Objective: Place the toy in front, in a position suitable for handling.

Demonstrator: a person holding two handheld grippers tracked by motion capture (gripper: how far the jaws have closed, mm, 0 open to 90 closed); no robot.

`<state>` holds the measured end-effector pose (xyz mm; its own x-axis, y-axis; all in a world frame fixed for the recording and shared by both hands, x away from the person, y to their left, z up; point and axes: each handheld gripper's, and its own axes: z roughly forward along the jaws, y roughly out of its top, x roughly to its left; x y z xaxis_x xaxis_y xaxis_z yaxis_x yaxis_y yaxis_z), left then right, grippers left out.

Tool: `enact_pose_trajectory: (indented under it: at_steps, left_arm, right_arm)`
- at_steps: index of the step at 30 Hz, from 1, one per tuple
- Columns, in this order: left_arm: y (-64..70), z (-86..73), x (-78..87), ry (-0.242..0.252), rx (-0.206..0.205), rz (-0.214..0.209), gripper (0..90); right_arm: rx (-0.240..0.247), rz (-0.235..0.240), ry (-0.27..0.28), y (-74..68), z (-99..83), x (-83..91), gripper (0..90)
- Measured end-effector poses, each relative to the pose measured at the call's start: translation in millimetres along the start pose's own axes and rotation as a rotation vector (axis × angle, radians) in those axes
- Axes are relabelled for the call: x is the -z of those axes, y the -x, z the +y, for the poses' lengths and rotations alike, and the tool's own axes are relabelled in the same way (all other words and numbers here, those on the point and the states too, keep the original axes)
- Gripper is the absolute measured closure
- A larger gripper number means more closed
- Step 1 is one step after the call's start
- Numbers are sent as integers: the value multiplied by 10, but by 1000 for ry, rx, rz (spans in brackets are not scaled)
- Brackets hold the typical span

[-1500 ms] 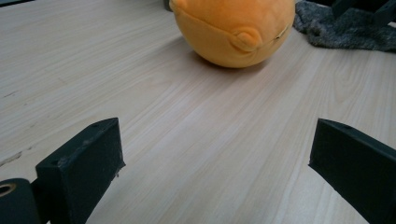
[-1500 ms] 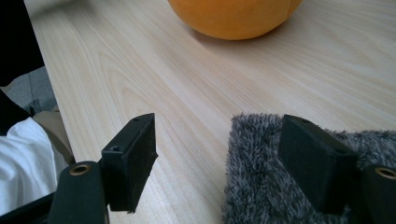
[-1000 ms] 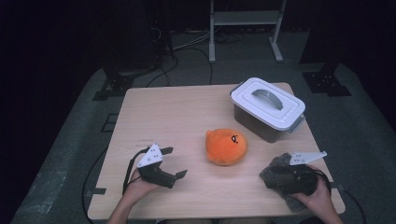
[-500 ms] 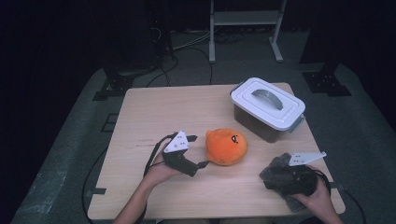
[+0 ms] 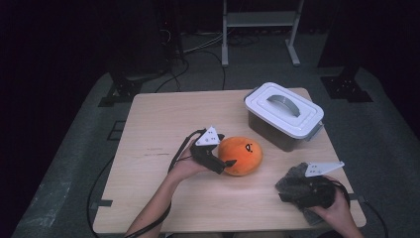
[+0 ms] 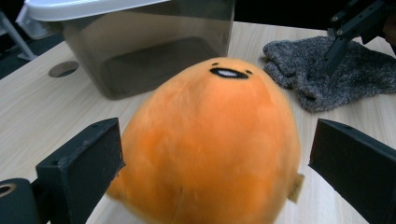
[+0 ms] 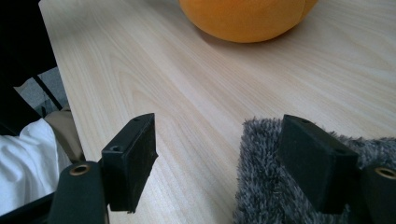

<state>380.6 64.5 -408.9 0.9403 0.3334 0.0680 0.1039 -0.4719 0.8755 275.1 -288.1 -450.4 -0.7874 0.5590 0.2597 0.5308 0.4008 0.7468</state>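
- Two grippers show in the high view: the left gripper [image 5: 224, 165] sits at centre frame, its tips against the left side of the orange plush toy [image 5: 241, 154], and the right gripper [image 5: 292, 191] rests at lower right over a grey knitted cloth [image 5: 297, 174]. A lidded storage box [image 5: 284, 115] stands at upper right of the wooden table [image 5: 163, 129], its lid on and the toy near it but apart.
- Left gripper view: the plush toy [image 6: 212, 140] takes the middle of the frame, lying on the table between the two black jaws, which stand wide on either side. Whether a pad touches the fabric is hard to tell; nothing is squeezed. The box [image 6: 140, 42] is at upper left, the cloth [image 6: 327, 74] at upper right with the other gripper [image 6: 334, 53] above it.
- Right gripper view: the jaws are spread; the one at the right of the frame lies on the cloth [image 7: 280, 177], the one at the left over bare wood. The toy [image 7: 243, 16] shows at top centre.
- Progress, as I judge it: the reach for the toy is done, but the grasp is not closed, the toy is not lifted, and the box is unopened, so most of the work remains.
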Motion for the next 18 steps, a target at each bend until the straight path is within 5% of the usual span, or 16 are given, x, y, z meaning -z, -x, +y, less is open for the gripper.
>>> enact_pose_trajectory:
  at_steps: [11,18]
  left_arm:
    - [-23,111,-340,-66,-27,-58,59]
    - [-47,124,-465,-89,-20,-51,80]
  right_arm:
    - [0,11,0,1,-3,2,268]
    - [5,16,-2,1,-6,3,269]
